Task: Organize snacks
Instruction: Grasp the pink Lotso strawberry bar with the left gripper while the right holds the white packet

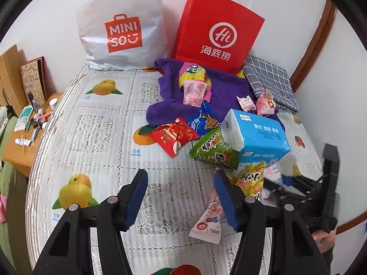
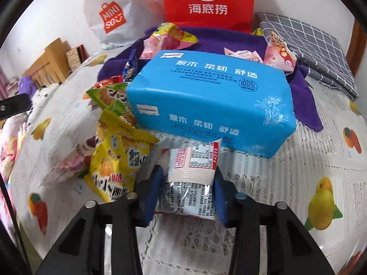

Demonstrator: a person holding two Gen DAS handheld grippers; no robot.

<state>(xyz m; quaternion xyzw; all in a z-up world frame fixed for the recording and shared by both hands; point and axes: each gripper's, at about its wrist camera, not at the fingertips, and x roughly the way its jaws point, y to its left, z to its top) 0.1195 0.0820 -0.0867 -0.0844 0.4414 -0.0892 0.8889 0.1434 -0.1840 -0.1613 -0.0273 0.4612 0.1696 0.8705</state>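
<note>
Two blue-padded jaws of the right gripper (image 2: 187, 192) are clenched on a white snack packet (image 2: 190, 178) with red and black print, its far end tucked under the blue tissue pack (image 2: 206, 96) that lies just beyond it on the counter (image 2: 309, 160), which is covered by a lace cloth printed with fruit. To the left of the packet, touching it, sits a yellow snack bag (image 2: 119, 160), and beyond that a green snack bag (image 2: 110, 100) leans against the tissue pack's left end. The left gripper (image 1: 181, 199) hangs released over bare cloth, nothing between its jaws; a white triangular snack packet (image 1: 207, 222) lies on the counter partly behind its right jaw. Farther off, in the left wrist view, a red snack packet (image 1: 174, 136) and a blue cookie packet (image 1: 203, 119) lie left of the tissue pack, at the near edge of a purple towel (image 1: 220, 91). On the towel rest a pink packet (image 1: 195, 91) with a yellow one behind it, and to the right two small pink packets (image 1: 263, 103). At the far edge of the counter, against the wall, stand a white MINISO bag (image 1: 119, 27) and a red paper bag (image 1: 218, 32), with a folded grey checked cloth (image 1: 270, 82) to the right.
</note>
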